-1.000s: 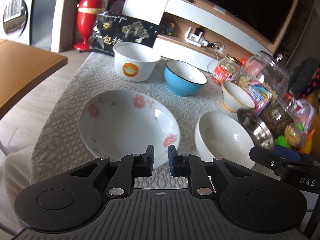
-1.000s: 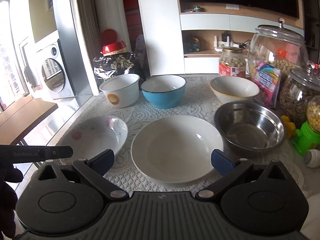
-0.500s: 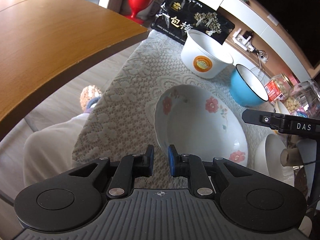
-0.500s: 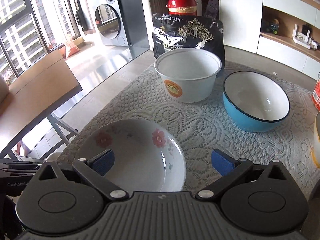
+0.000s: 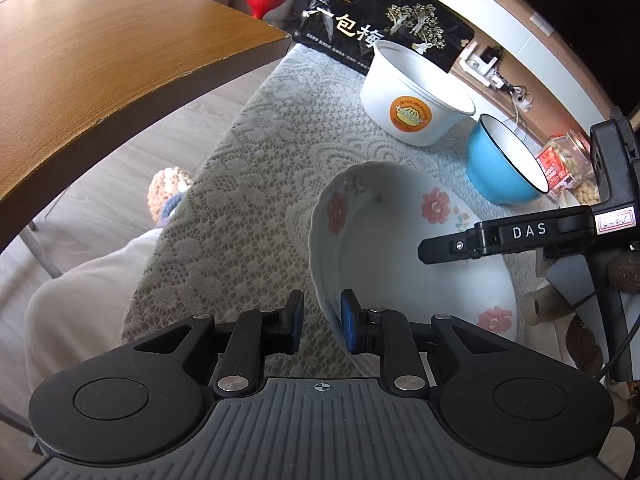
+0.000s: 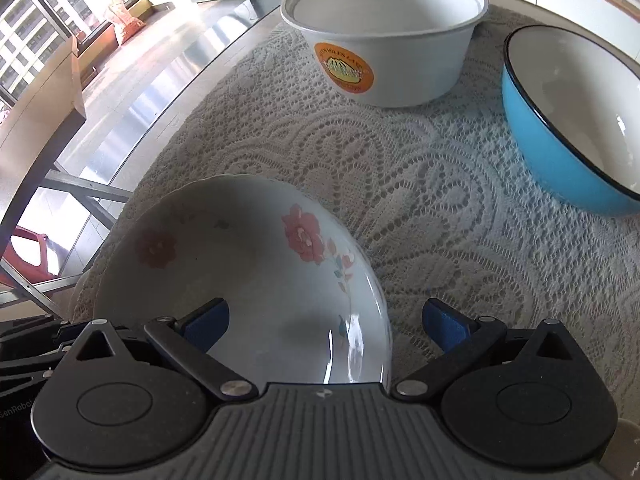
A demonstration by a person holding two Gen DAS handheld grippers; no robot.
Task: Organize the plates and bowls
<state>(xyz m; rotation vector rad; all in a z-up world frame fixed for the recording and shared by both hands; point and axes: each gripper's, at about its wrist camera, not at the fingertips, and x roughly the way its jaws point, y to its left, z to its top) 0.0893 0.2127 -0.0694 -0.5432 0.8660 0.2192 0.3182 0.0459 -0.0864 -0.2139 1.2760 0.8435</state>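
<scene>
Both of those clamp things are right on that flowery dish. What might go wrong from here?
1. The left gripper straddles the floral dish's rim with its jaws opening; a thin edge grip might slip.
2. The right gripper hangs wide open over the opposite rim; uneven lifting may tilt the dish.
3. The lace tablecloth could snag and drag, disturbing the blue bowl nearby.

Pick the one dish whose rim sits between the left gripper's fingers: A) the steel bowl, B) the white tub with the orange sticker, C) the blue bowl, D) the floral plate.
D: in the left wrist view the floral plate has its near rim running between the left gripper's blue pads, whose jaws are opening; the blue bowl and white tub stand farther back.
</scene>
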